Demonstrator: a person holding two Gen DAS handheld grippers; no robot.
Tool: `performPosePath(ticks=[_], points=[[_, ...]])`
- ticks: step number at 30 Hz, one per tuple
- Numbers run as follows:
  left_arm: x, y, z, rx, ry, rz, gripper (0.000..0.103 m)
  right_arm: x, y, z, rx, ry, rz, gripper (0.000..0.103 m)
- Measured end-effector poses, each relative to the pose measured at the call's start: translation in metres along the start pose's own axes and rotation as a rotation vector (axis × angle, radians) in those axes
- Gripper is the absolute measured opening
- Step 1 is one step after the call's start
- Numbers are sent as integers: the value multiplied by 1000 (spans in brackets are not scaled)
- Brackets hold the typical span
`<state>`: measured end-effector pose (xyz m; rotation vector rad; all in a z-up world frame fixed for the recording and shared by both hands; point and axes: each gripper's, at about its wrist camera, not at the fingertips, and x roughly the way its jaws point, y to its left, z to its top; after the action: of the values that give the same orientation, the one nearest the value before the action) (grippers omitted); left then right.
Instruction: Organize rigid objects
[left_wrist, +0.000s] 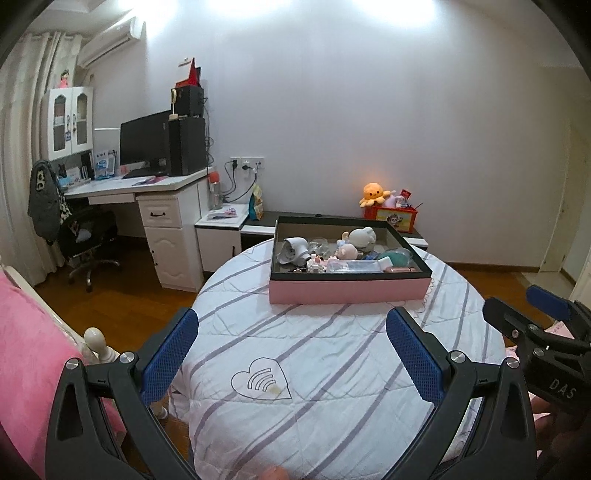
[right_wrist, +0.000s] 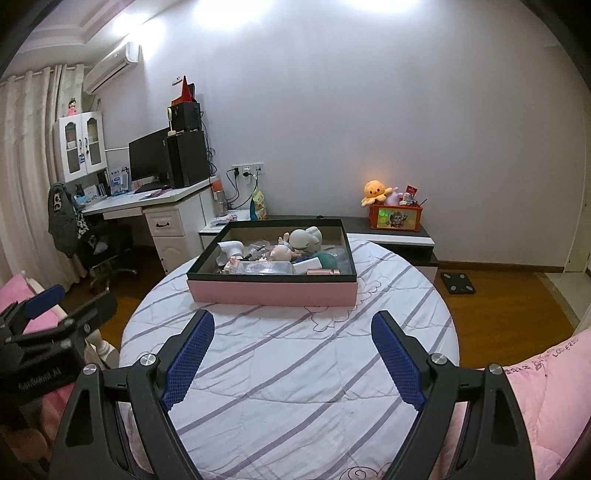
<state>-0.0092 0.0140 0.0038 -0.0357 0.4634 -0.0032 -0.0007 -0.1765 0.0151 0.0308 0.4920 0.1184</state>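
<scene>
A shallow pink box with a black rim (left_wrist: 349, 290) (right_wrist: 271, 291) sits on the far part of a striped white quilt (left_wrist: 314, 369) (right_wrist: 295, 369). It holds several small items: a grey plush figure (left_wrist: 362, 238) (right_wrist: 304, 238), a small doll head (left_wrist: 347, 252) (right_wrist: 279, 253), a white device (left_wrist: 295, 249) (right_wrist: 231, 248), a clear case (left_wrist: 352, 266) (right_wrist: 264, 266) and a pink tube (left_wrist: 400, 269) (right_wrist: 323, 271). My left gripper (left_wrist: 291, 325) is open and empty, short of the box. My right gripper (right_wrist: 291, 325) is open and empty, also short of the box.
A white desk (left_wrist: 147, 184) with a monitor (left_wrist: 144, 142) and an office chair (left_wrist: 85, 240) stand at the left. A low cabinet (left_wrist: 258, 229) behind the bed carries a red toy box (left_wrist: 395, 218) with an orange plush. A black scale (right_wrist: 456, 282) lies on the wooden floor at right.
</scene>
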Motion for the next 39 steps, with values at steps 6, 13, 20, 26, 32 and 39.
performPosePath(ticks=[6, 13, 20, 26, 32, 39], points=[[-13, -2, 1, 1, -21, -6, 103, -3, 5, -2, -10, 0, 2, 89], [-17, -5, 2, 4, -28, -6, 103, -9, 5, -2, 1, -15, -9, 89], [-21, -7, 4, -3, -34, 4, 103, -9, 1, -1, 10, -19, -12, 89], [-20, -4, 6, -23, -27, 0, 103, -10, 0, 0, 8, -19, -11, 89], [-17, -2, 5, -27, -14, -7, 103, -9, 1, 0, 7, -16, -11, 89], [-14, -3, 1, -15, 1, -13, 103, -9, 1, 0, 9, -15, -12, 89]])
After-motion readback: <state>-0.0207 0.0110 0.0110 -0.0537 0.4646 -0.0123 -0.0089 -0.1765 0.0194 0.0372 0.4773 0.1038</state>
